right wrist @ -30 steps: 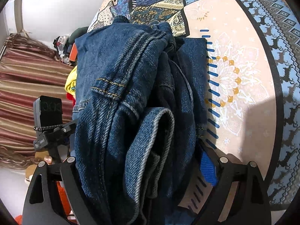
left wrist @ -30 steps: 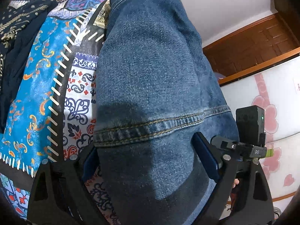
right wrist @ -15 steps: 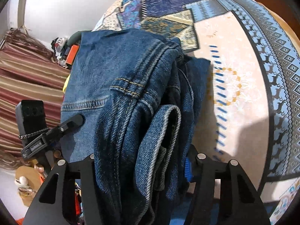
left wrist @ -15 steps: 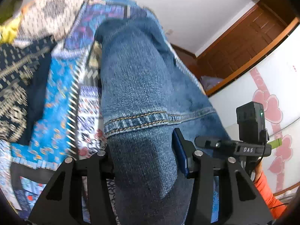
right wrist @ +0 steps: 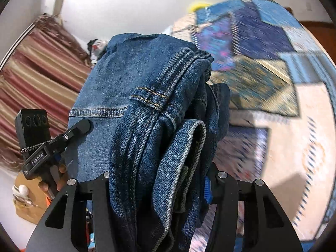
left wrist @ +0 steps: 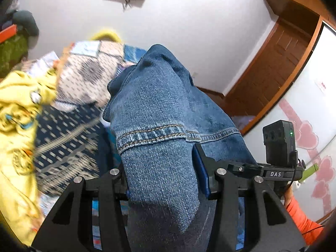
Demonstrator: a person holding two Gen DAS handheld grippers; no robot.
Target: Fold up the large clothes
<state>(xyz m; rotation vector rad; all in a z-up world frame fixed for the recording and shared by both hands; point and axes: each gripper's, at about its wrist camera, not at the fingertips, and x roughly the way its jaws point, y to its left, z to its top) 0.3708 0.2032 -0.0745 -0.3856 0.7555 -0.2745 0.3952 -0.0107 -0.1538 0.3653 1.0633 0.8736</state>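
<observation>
Closest to me, the left gripper point(left wrist: 166, 180) is clamped on a thick fold of the blue jeans point(left wrist: 159, 130), its blue pads pressing the denim from both sides just below a stitched seam. The right gripper point(right wrist: 157, 187) pinches another bunched part of the same jeans point(right wrist: 147, 115), where the waistband and a belt loop are crumpled together between its fingers. The denim stretches up and away from each tool, lifted clear of the bed.

Past the cloth, beside the right gripper, a hand point(right wrist: 61, 178) grips the other tool, and an orange sleeve point(left wrist: 302, 216) shows near the left one. Under and beyond the jeans lies the patchwork bedspread point(right wrist: 262, 48), blurred, with a yellow garment point(left wrist: 19, 105) heaped at one side. Farther off stand a striped curtain point(right wrist: 37, 67), a wooden door point(left wrist: 273, 67) and the white wall point(left wrist: 168, 12).
</observation>
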